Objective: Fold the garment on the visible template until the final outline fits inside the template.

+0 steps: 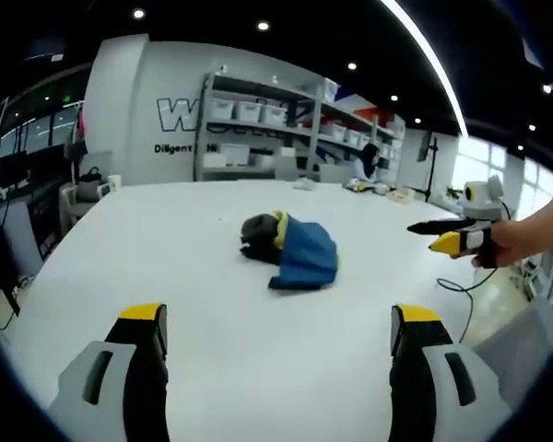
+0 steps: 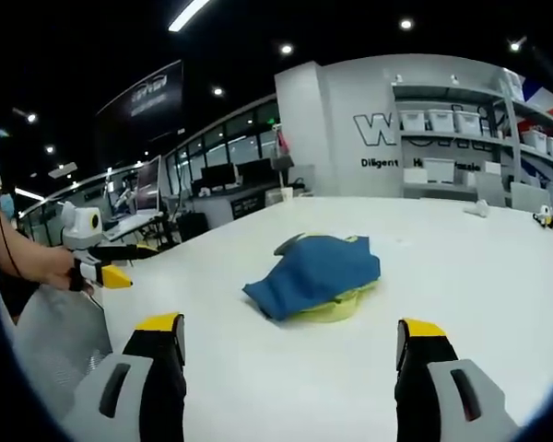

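Shelving [image 1: 276,124] with pale storage bins runs along the far wall in the left gripper view, and it appears again at the far right of the right gripper view [image 2: 461,138], beside large lettering on the wall. Below it spreads a wide white desk [image 1: 212,304], seen also in the right gripper view [image 2: 442,276], its surface plain white around the cloth. On the desk lies the garment [image 1: 295,250], a crumpled heap of blue fabric with a dark part and a strip of yellow at its left end; in the right gripper view the garment [image 2: 315,274] shows blue on top with pale yellow-green cloth under its near edge. It sits near the middle of the desk, well apart from both tools.

The left hand-held gripper [image 1: 276,345] is released, its two yellow-tipped jaws spread wide over bare desk, grasping nothing. The right hand-held gripper [image 2: 290,354] is likewise released, jaws wide apart and short of the garment. Each tool also shows in the other's view, held in a person's hand at the desk's edge.
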`<state>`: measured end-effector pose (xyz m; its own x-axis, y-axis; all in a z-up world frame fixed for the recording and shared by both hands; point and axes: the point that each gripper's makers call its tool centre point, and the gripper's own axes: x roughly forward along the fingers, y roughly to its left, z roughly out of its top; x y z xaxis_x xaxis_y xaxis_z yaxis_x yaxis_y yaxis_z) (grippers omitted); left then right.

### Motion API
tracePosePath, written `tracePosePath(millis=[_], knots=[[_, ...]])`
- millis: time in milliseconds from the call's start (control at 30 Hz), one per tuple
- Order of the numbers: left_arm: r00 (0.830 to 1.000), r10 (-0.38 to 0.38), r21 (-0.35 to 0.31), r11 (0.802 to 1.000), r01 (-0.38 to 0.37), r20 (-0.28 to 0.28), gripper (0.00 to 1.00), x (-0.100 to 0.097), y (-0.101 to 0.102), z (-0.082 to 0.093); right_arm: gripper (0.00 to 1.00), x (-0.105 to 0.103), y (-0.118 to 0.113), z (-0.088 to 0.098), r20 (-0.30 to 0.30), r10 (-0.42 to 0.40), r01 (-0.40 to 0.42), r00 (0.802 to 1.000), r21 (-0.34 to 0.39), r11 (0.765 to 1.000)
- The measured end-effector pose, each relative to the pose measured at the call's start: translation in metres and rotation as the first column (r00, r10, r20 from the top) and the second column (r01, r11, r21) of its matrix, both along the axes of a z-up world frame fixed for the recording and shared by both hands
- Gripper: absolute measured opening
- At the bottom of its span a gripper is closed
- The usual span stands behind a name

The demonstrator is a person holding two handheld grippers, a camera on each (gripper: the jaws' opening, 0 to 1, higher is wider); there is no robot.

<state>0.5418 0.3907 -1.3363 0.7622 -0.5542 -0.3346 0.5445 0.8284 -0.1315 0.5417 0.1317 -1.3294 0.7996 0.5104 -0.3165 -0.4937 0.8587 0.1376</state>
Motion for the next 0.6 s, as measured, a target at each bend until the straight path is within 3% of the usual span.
tracePosePath(millis=[600], knots=[[1.000, -0.006, 0.000, 1.000, 0.006, -0.006, 0.98, 0.000, 0.002, -0.001, 0.91, 0.006, 0.011, 0.000, 0.003, 0.016, -0.016, 1.000, 0.000, 1.000]])
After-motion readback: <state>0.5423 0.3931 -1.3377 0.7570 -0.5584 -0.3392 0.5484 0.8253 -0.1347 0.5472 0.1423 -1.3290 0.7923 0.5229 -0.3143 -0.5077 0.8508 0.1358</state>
